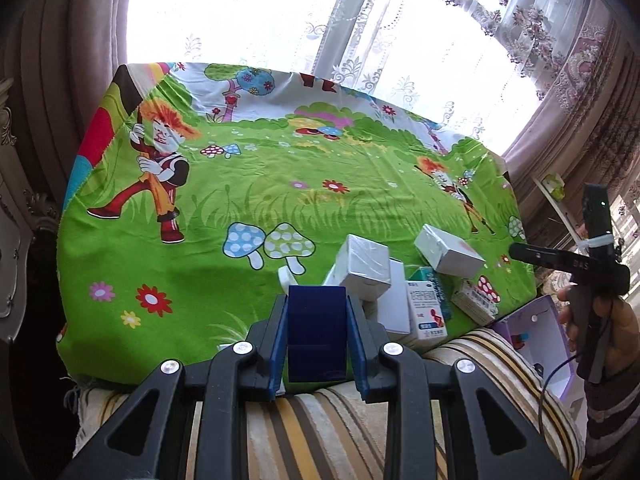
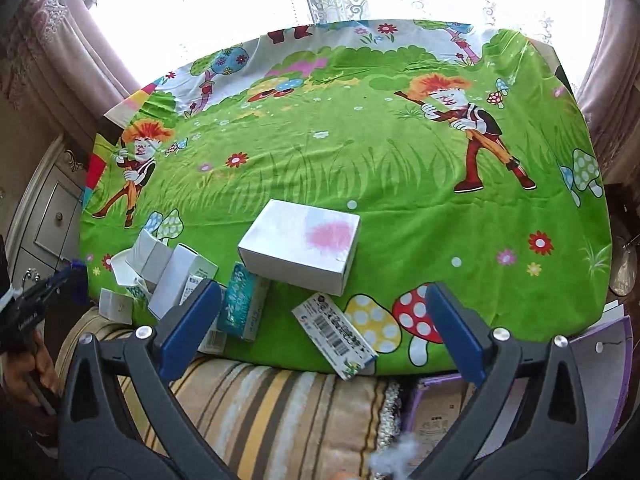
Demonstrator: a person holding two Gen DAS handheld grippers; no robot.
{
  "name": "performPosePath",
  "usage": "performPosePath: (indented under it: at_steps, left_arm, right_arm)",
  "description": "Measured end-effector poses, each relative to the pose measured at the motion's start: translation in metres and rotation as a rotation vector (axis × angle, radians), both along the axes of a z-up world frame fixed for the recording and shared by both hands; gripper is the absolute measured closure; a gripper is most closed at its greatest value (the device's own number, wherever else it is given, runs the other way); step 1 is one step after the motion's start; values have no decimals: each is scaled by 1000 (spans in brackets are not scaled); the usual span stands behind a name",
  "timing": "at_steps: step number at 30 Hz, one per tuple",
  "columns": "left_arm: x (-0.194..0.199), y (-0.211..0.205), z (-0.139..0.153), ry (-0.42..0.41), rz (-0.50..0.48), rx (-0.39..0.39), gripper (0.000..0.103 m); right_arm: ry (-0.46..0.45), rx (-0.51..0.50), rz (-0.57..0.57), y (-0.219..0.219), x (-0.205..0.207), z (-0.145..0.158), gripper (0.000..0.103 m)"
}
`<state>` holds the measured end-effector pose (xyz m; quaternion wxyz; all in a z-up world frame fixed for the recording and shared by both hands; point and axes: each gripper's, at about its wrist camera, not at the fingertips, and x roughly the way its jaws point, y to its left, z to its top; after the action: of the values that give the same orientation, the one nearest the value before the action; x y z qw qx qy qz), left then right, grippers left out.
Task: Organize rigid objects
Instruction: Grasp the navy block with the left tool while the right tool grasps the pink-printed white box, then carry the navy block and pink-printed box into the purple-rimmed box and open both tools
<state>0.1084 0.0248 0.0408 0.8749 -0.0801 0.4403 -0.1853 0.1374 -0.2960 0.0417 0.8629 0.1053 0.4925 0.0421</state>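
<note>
Green bench cloth (image 2: 360,168) mostly bare; boxes (image 2: 298,246) crowd near edge. Left gripper (image 1: 317,334) clamps blue box (image 1: 317,332); right gripper (image 2: 320,332) gapes empty.

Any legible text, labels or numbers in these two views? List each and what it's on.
"DAS": on the black body of the right gripper, seen from the left wrist.
Barcode and printed lines on the flat white carton: too small to read.
Blue-and-white medicine box: characters blurred.
Teal box: print blurred.
Left gripper body lettering: unreadable.
</note>
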Motion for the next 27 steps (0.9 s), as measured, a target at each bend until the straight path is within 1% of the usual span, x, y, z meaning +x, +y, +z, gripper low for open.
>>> performPosePath:
  at_steps: [6,13,23,27]
  left_arm:
    - [-22,-24,-1,6,-63,-72,75]
    - [-39,-43,-10,34,-123,-147,75]
    - [-42,-45,-16,53,-149,-177,75]
    - [-41,-45,-18,63,-154,-186,75]
  right_arm:
    - [53,11,-54,15,32,-13,0]
    - [118,-31,-68,30,60,-36,0]
    - [167,-84,-98,36,81,-59,0]
    - [187,-85,-106,34,83,-68,0]
